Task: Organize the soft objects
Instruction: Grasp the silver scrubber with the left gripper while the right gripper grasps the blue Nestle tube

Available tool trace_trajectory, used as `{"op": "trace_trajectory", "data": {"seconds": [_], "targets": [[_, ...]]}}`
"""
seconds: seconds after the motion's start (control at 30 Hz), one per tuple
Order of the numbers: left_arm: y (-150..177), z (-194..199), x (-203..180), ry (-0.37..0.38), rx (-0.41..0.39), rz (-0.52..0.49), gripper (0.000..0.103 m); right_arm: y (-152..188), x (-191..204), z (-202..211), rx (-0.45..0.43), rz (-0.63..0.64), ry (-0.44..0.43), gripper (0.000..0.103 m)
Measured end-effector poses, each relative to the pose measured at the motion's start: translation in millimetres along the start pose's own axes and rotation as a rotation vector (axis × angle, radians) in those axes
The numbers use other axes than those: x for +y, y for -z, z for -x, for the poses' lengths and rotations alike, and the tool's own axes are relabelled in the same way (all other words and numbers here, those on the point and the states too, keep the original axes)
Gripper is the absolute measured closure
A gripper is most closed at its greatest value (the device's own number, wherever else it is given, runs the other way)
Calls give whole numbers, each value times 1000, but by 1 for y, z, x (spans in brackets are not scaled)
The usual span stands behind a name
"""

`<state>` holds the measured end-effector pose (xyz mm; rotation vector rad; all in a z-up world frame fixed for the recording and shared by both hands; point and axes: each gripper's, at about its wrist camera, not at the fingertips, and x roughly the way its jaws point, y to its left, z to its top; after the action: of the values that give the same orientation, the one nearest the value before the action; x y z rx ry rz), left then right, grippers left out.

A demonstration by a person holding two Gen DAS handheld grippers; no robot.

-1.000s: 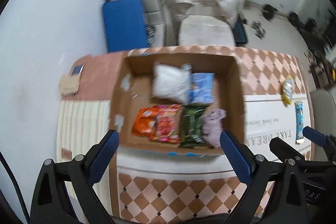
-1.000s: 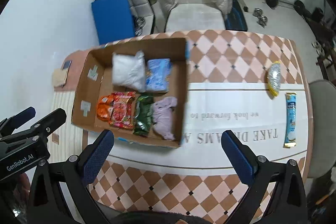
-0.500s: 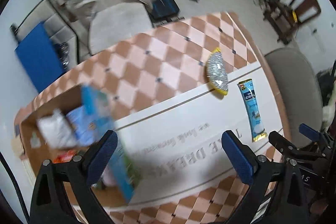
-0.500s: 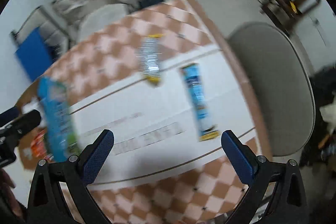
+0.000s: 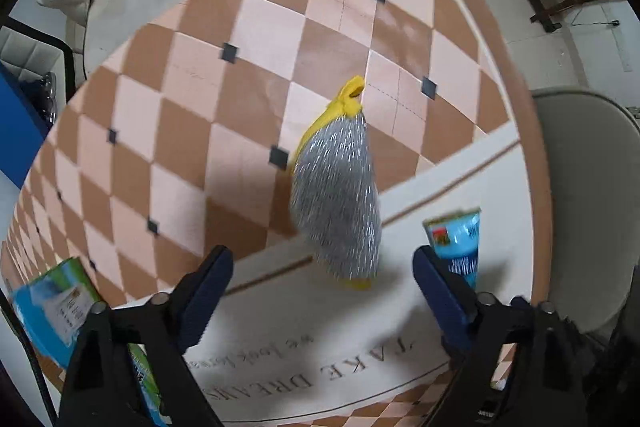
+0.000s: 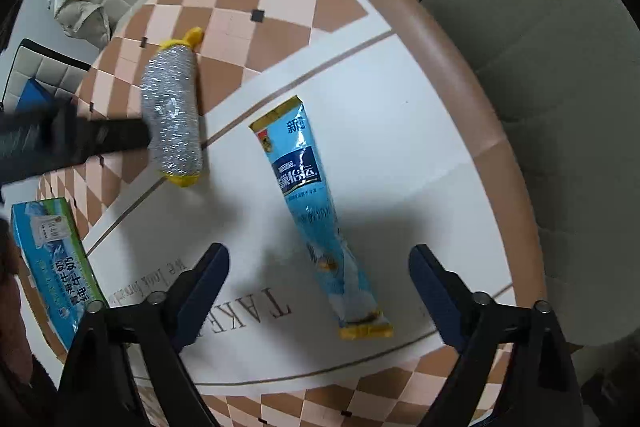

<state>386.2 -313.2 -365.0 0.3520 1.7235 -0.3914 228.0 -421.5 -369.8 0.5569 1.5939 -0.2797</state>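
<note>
Left tool wide apart and empty above the silver-and-yellow pouch on the bench; right tool equally spread, empty, over the blue sachet beside it

The silver scrubber looks rough and sparkly, the blue packet is shiny plastic, and the tablecloth looks smooth.
</note>
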Motion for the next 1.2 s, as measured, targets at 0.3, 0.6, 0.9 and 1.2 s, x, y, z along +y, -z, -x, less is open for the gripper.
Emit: {"op": "trace_trajectory", "data": {"seconds": [0.3,0.6,0.9,1.2], "targets": [[-21,-37,-9,-38,76,-19,53,-9,0,-32,74,-23,-10,29],[16,-4,-2,-35,-41,-22,55,3,11,-22,54,-23,-34,87],[119,68,69,36,-192,81,55,52,79,37,-14,76,-157,88],[243,123,215,15,-299,295,55,120,230,93,-35,306,-303,88]]}}
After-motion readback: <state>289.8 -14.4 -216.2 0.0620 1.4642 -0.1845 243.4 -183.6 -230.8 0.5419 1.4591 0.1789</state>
